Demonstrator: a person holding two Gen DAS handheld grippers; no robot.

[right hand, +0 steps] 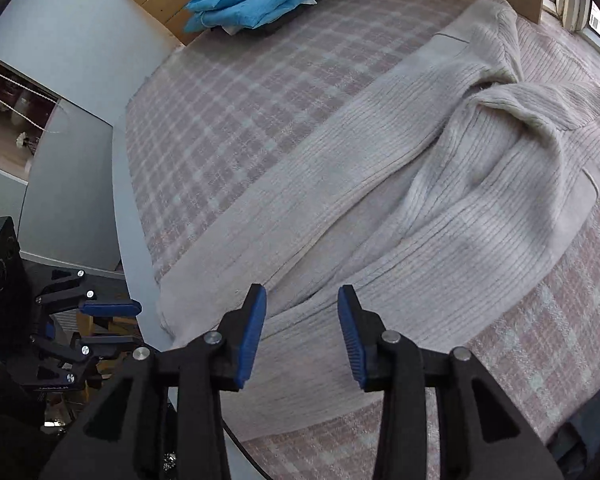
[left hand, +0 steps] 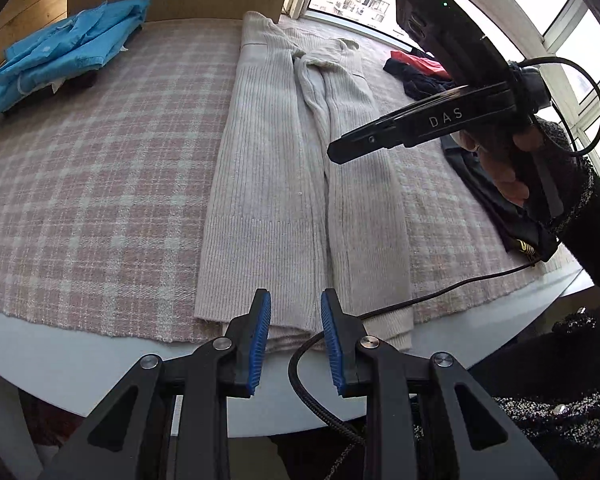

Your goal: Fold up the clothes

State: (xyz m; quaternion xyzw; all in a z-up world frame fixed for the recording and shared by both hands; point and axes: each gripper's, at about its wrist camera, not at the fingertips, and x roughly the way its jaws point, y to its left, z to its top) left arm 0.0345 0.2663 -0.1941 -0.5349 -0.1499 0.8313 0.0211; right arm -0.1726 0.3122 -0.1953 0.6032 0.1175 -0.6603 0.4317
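Cream ribbed sweater point(left hand: 300, 184) flat on the plaid cloth point(left hand: 100, 168), just beyond both grippers' released, empty jaws.

Your count: three lots of clothing, two grippers, one cloth.

You have one cream ribbed sweater point(left hand: 284, 184) lying lengthwise in the middle of the one pink plaid cloth point(left hand: 100, 184), one stack of folded blue garments point(left hand: 64, 52) at the far left, and one loose heap of dark and red clothes point(left hand: 420, 68) at the far right. You hold two grippers: the left gripper point(left hand: 296, 344) and the right gripper point(right hand: 302, 336), each with two blue pads.
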